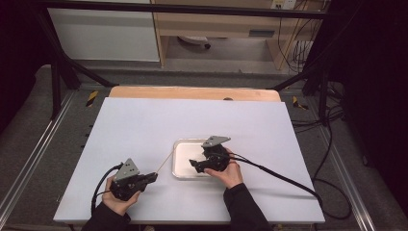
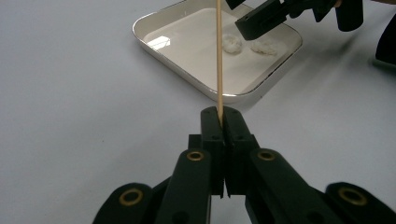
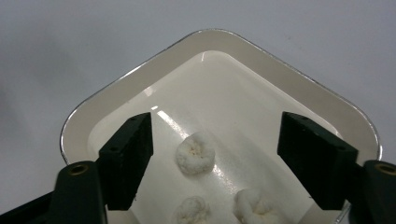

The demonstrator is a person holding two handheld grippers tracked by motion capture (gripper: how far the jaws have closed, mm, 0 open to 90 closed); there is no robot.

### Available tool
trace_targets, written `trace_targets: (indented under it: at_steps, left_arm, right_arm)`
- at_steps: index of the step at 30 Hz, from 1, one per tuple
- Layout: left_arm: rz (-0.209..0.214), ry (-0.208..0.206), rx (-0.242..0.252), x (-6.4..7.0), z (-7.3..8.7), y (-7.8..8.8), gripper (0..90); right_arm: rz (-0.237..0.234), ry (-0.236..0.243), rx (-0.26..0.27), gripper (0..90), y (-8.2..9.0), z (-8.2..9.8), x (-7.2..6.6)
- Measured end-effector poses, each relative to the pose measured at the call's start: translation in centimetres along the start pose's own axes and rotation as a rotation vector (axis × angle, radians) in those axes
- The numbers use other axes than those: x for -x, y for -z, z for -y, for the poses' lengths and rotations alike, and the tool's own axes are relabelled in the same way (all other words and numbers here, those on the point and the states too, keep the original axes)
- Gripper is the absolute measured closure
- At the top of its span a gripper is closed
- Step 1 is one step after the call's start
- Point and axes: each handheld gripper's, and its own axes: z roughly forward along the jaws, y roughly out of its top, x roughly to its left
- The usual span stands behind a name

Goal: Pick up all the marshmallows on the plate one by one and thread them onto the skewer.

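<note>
Meanwhile, skewer [image 2: 218,56] between left gripper [image 2: 219,119] jaws; right gripper [image 3: 215,154] astride a white piece [image 3: 195,153]

white tray [image 3: 116,88], tan skewer [image 2: 218,56], black tongs [image 2: 219,114]

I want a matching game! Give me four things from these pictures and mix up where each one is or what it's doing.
Things:
1. wooden skewer
2. white tray
3. white puffs
4. right claw

States:
a. open above the tray
b. lying inside the tray
c. pinched in the shut left claw
d. sitting on the white table

Pairs: 1-c, 2-d, 3-b, 4-a
</note>
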Motion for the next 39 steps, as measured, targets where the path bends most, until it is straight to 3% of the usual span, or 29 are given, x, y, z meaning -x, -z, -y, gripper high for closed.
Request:
trace_targets:
  at_steps: [9,24,35,39]
  left_arm:
    - [0.003,0.006,-0.001,0.0,0.0,-0.1,88.7]
    - [0.001,0.006,-0.003,0.0,0.1,-0.2,88.7]
    - [0.002,0.002,0.002,0.1,0.1,-0.1,88.7]
    - [0.003,0.001,0.005,0.2,0.0,-0.1,88.7]
  right_arm:
    - [-0.015,0.025,-0.026,46.3,-1.1,0.7,-0.1]
    - [-0.031,0.072,-0.023,65.8,-1.4,1.2,-0.4]
    - [-0.027,0.070,-0.014,70.0,-1.2,1.2,-0.4]
    - [-0.037,0.064,0.014,71.0,-0.4,0.7,-0.4]
